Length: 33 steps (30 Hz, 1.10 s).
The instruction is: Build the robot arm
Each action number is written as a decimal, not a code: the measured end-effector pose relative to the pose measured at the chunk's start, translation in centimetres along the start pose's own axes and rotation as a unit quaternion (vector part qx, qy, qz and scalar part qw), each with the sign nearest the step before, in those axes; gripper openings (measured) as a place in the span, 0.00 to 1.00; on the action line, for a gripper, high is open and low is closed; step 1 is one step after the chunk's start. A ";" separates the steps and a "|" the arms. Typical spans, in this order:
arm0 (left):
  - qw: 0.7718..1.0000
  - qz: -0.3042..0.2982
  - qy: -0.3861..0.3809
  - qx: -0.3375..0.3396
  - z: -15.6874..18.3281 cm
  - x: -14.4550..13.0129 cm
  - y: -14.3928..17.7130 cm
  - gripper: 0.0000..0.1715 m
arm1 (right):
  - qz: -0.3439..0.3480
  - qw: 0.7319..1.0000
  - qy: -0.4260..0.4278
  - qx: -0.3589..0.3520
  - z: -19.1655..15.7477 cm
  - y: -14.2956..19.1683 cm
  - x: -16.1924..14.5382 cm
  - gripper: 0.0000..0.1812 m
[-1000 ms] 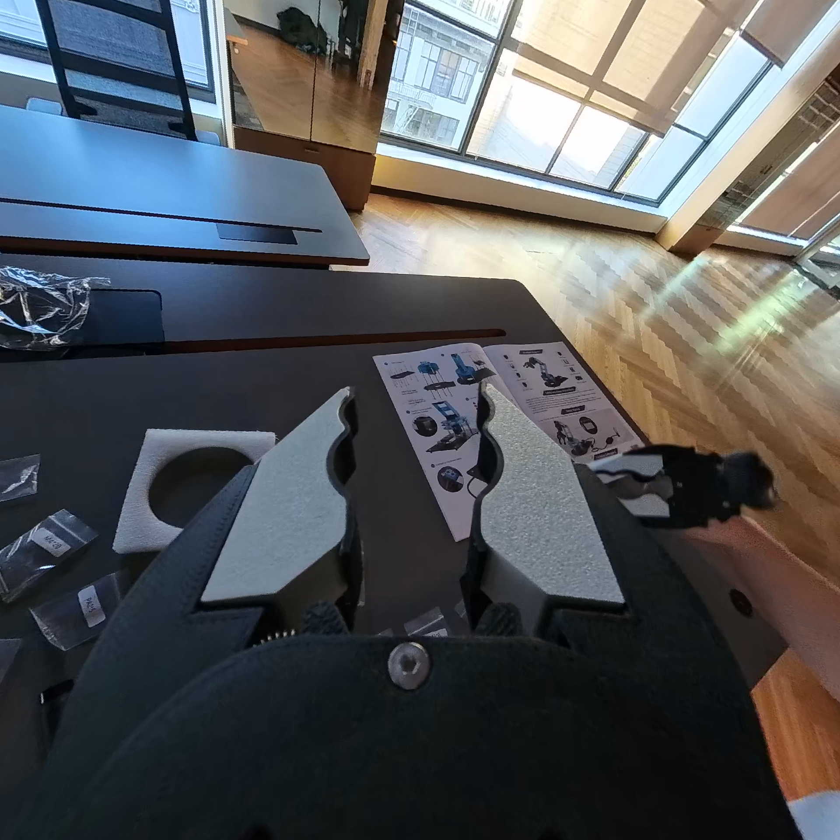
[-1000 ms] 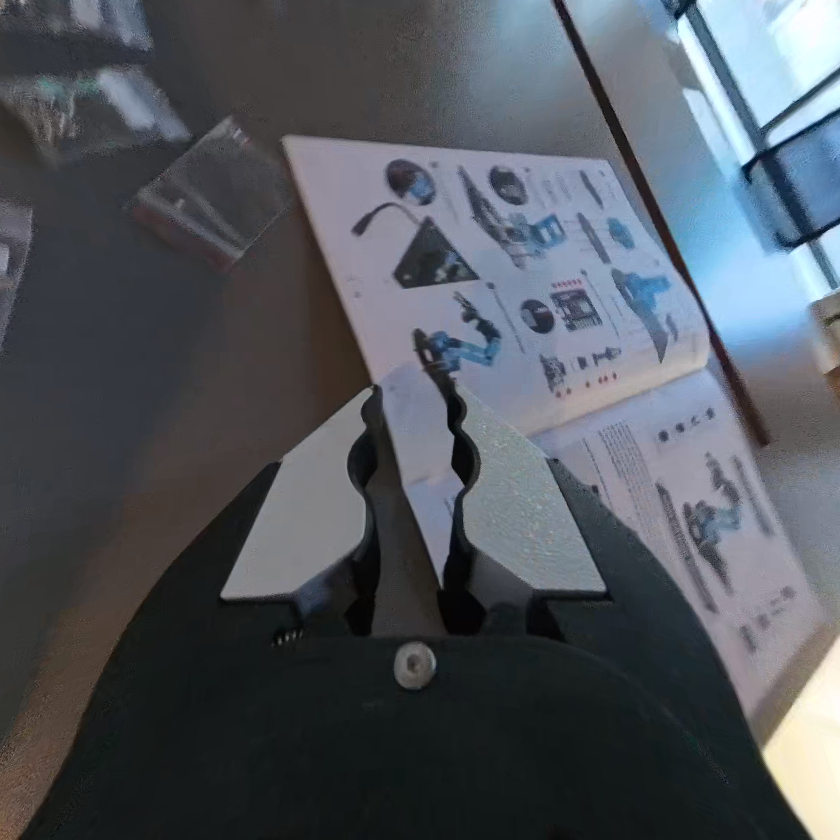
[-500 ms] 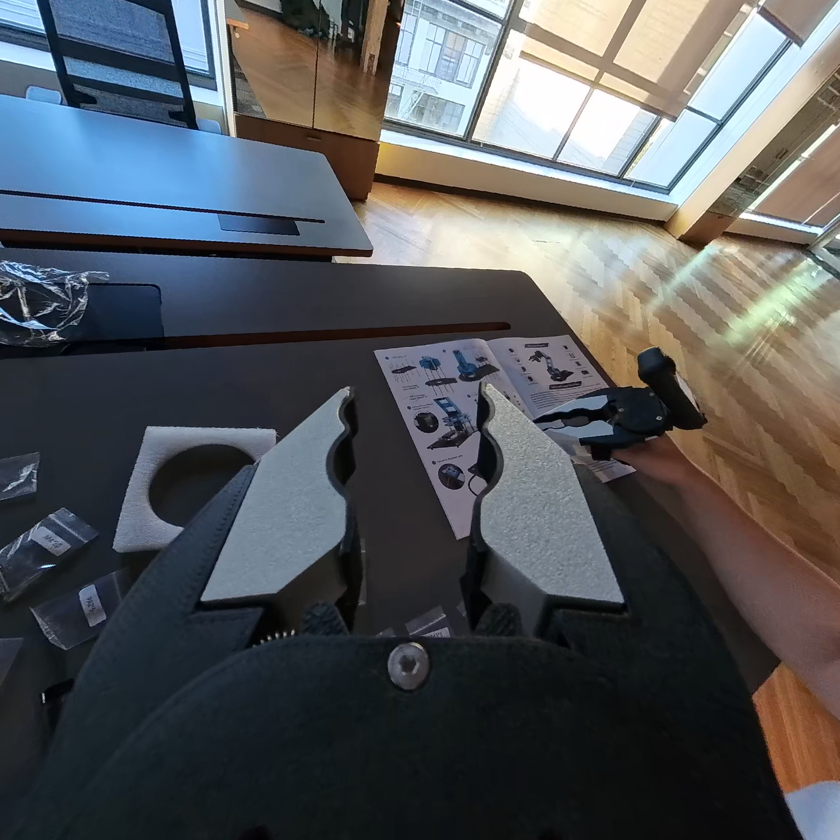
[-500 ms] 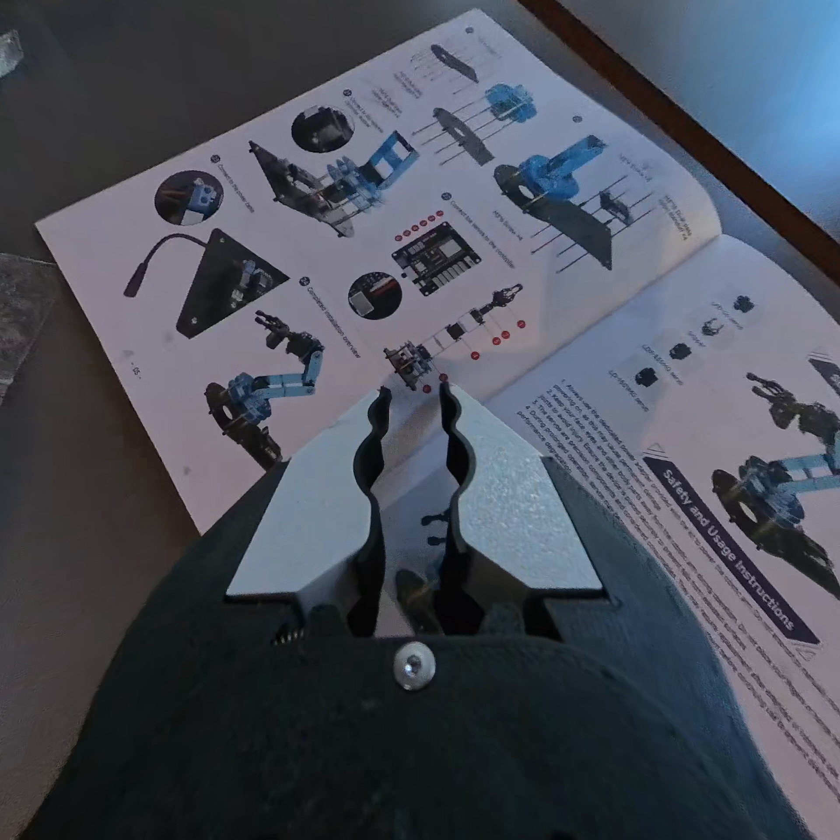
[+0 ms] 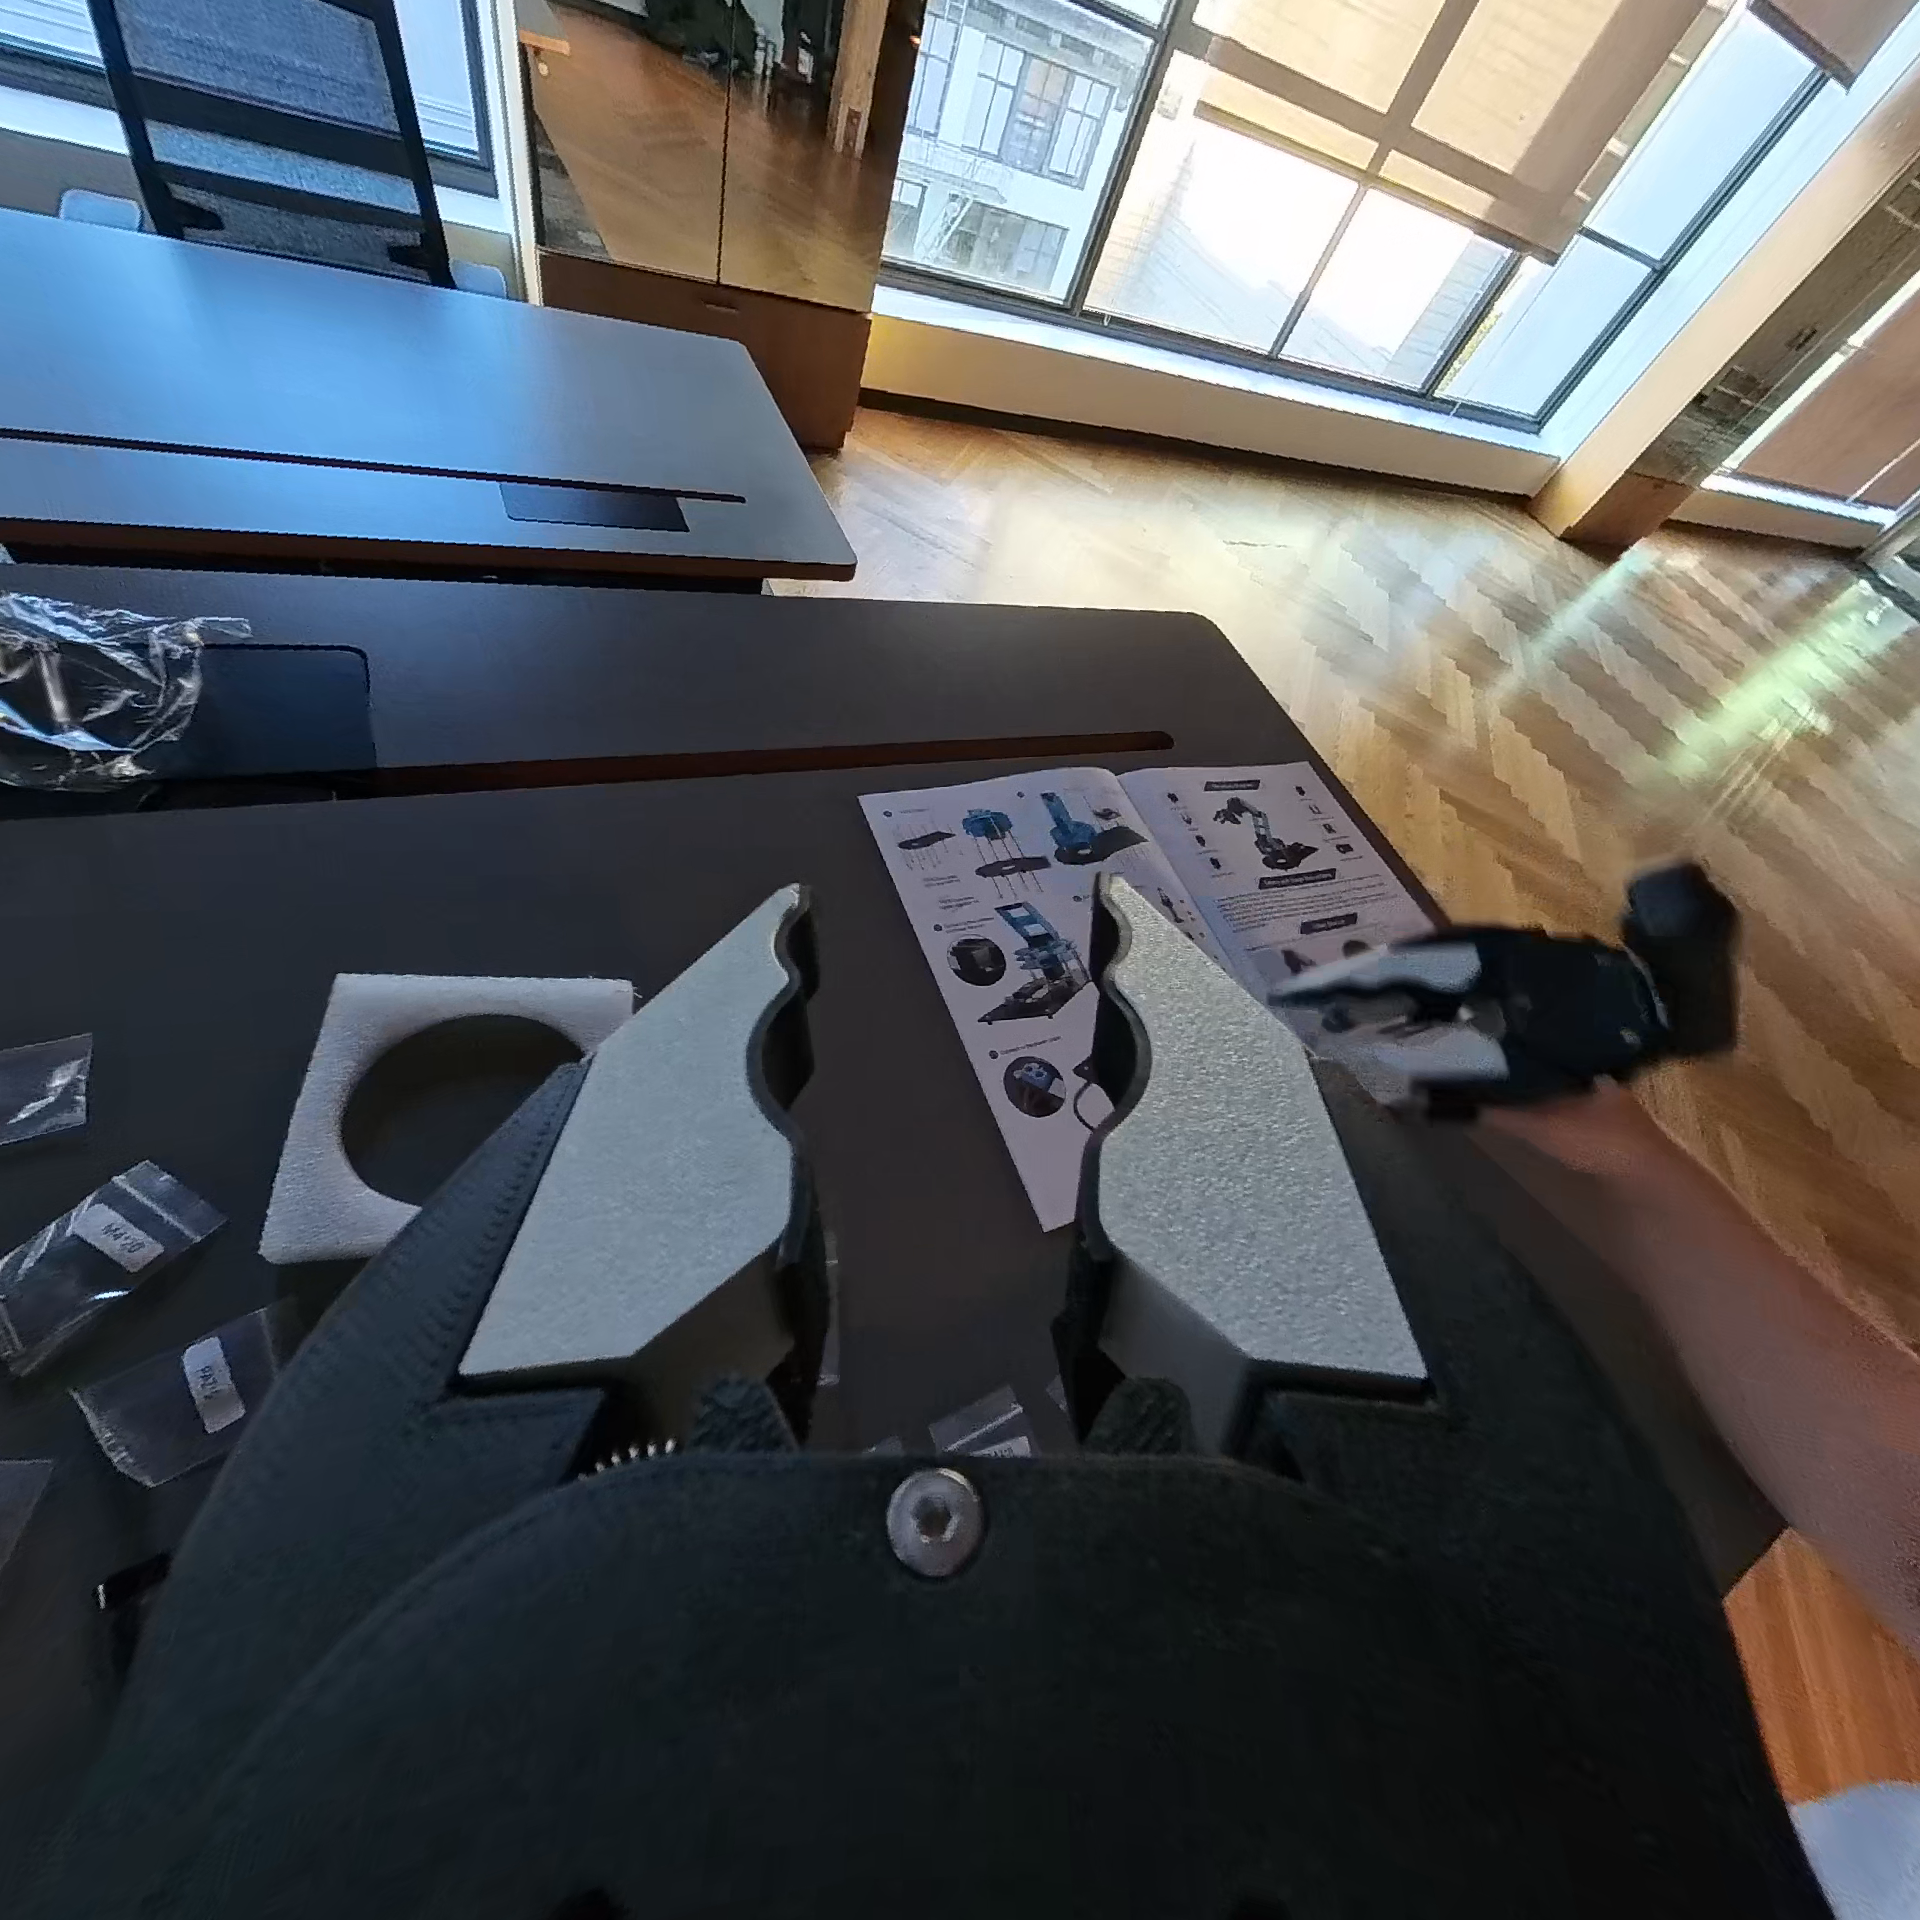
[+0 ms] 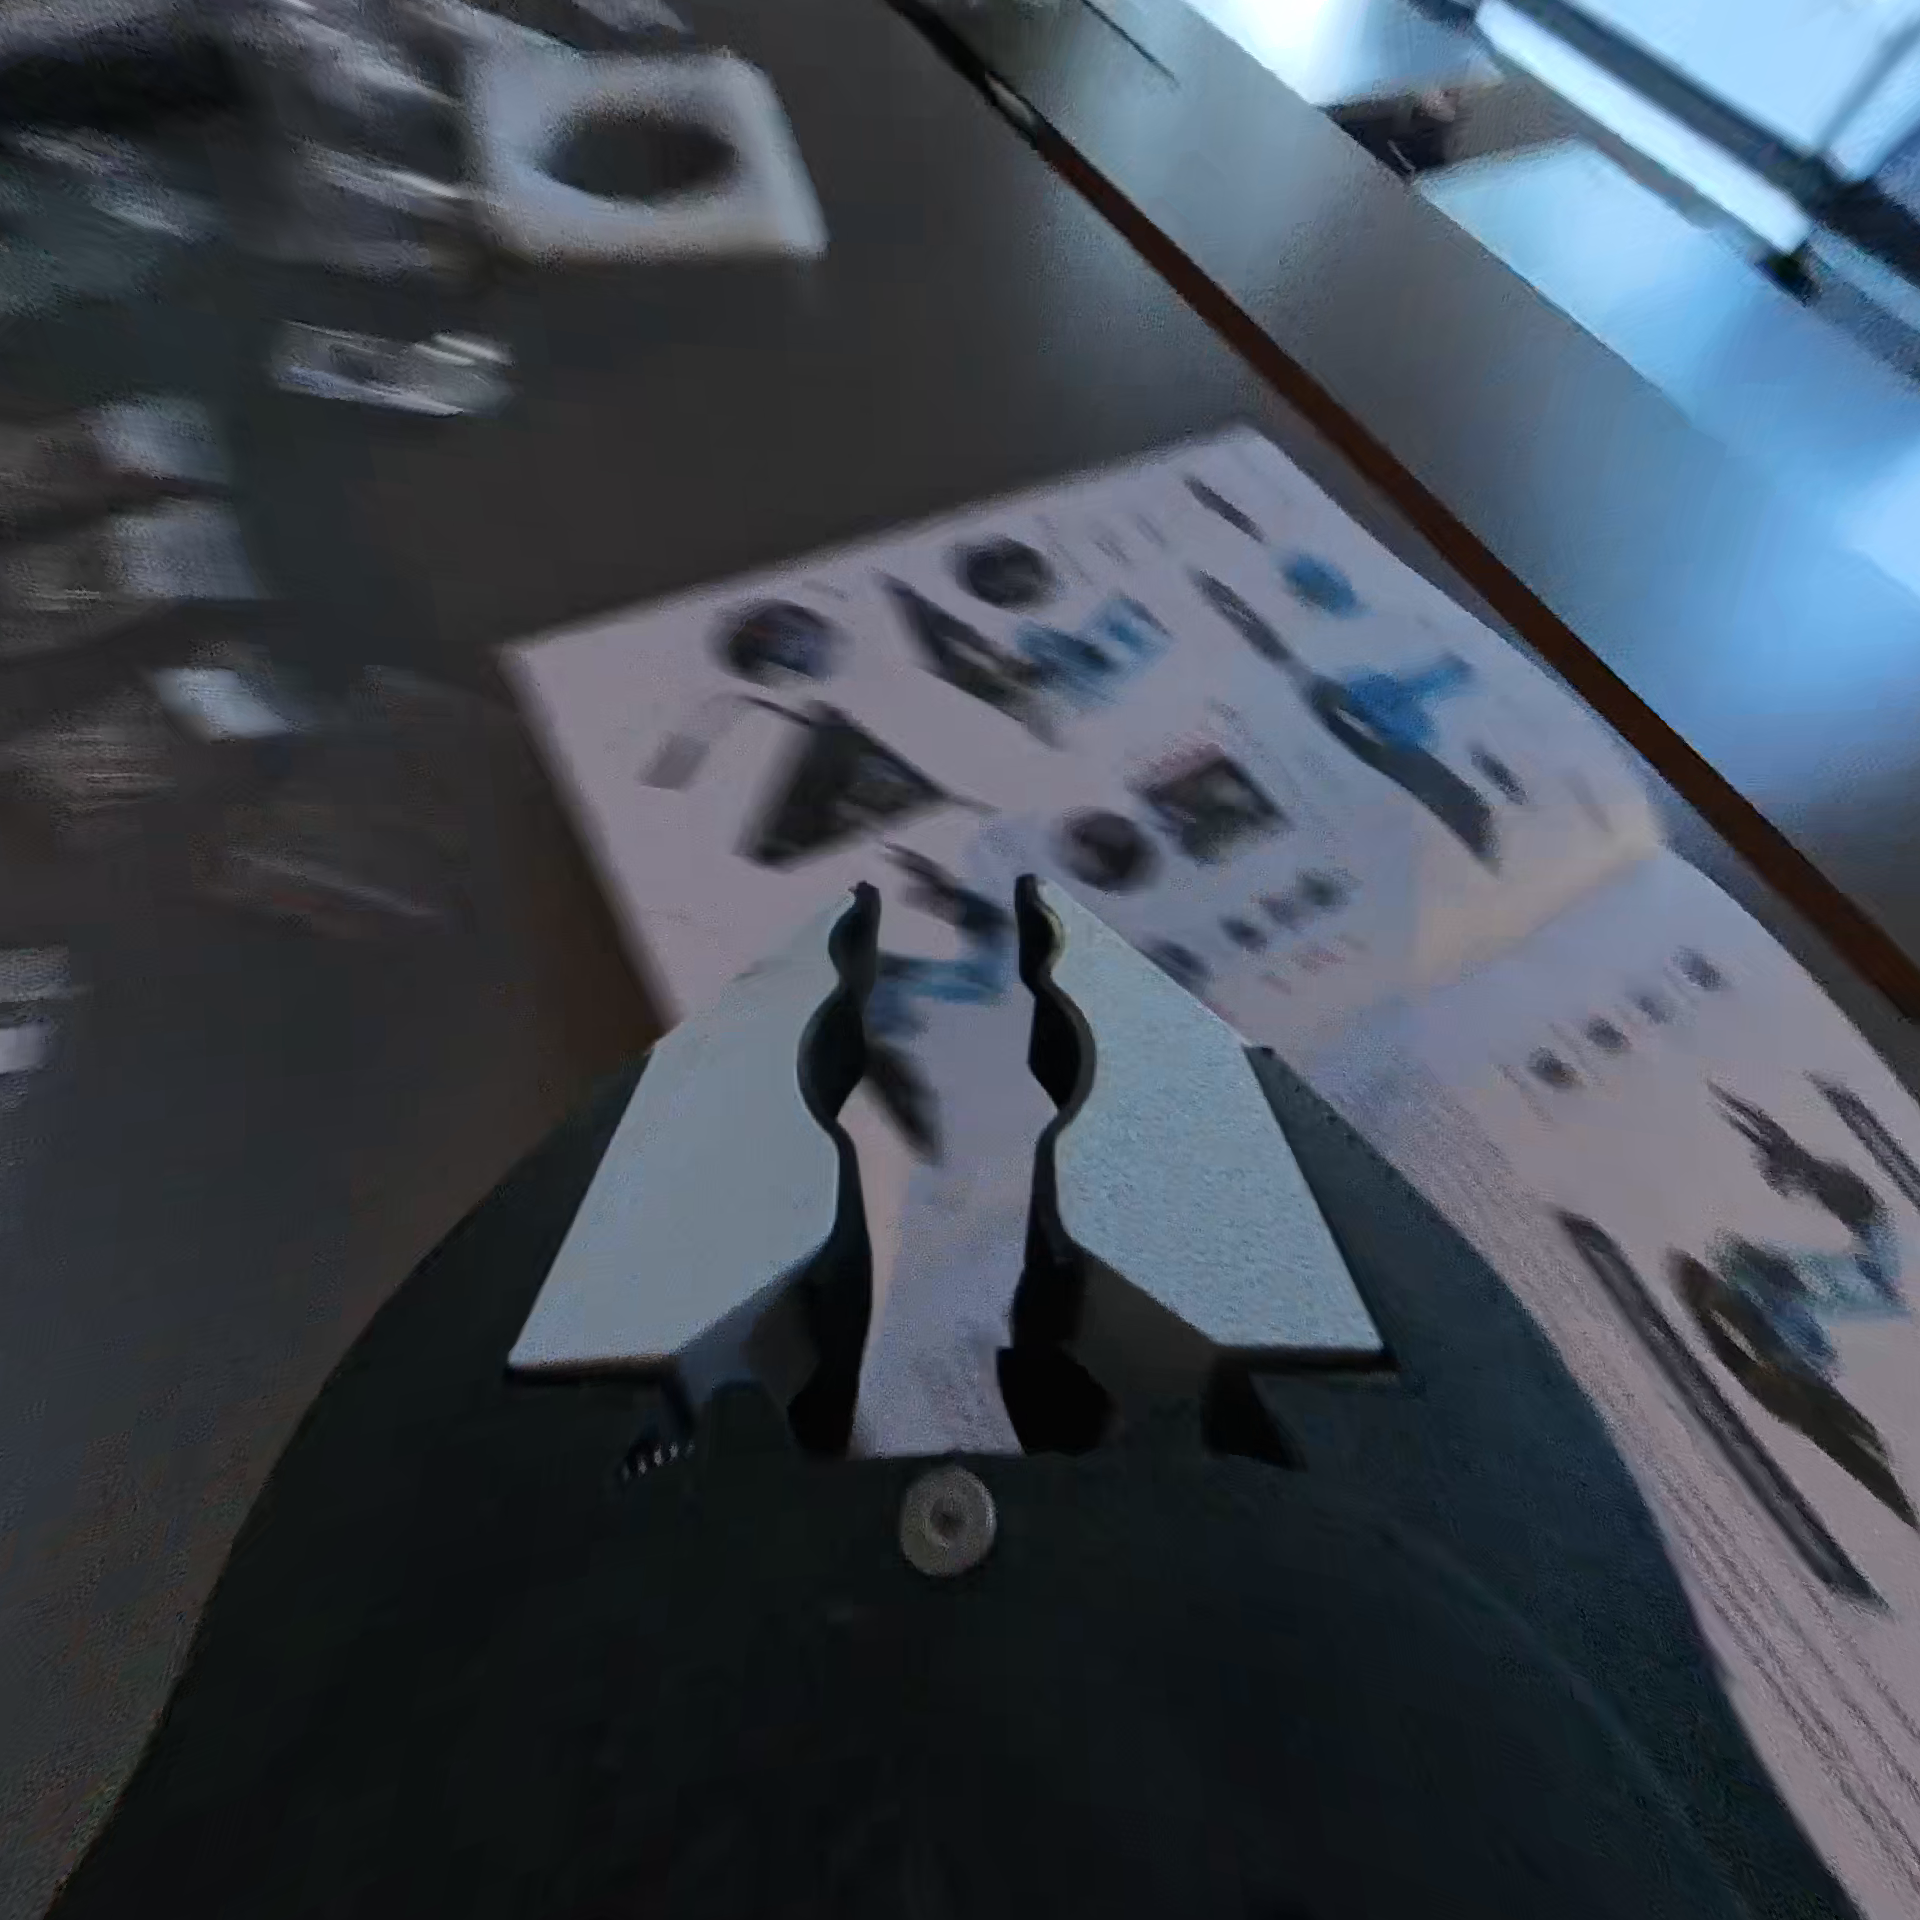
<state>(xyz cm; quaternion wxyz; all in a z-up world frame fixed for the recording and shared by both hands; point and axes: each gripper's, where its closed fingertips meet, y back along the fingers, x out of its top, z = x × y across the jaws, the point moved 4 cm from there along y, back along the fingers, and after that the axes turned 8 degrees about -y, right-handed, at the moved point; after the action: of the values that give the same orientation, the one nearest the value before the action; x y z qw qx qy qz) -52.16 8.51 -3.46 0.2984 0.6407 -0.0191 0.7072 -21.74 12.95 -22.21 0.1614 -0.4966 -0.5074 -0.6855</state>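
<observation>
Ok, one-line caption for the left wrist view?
Open left hand-held gripper above a black desk, between a foam square and an open booklet.

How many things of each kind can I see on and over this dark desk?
Open booklet: 1
White foam square with a round hole: 1
Small clear bags: 4 in plain view
Crumpled clear wrap: 1
Grippers: 2 (left gripper, right gripper)
Total: 9
</observation>
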 end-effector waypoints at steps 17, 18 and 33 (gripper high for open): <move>1.000 0.000 0.003 0.006 -0.2 -0.1 0.2 0.30 | -0.097 0.992 -0.034 0.072 -13.3 -5.0 -2.9 0.14; 1.000 0.003 0.003 0.006 -0.2 0.0 0.3 0.30 | -0.096 0.992 -0.035 0.073 -13.3 -5.1 -2.8 0.12; 1.000 0.015 0.014 0.009 -0.9 0.0 1.0 0.30 | -0.108 0.987 0.004 0.116 -14.0 -5.5 -1.5 0.00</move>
<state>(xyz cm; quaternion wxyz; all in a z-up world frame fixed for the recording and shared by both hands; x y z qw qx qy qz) -53.40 8.05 -3.30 0.2820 0.6331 -0.0184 0.7206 -32.26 2.88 -26.31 0.1448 -0.4140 -0.6333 -0.6376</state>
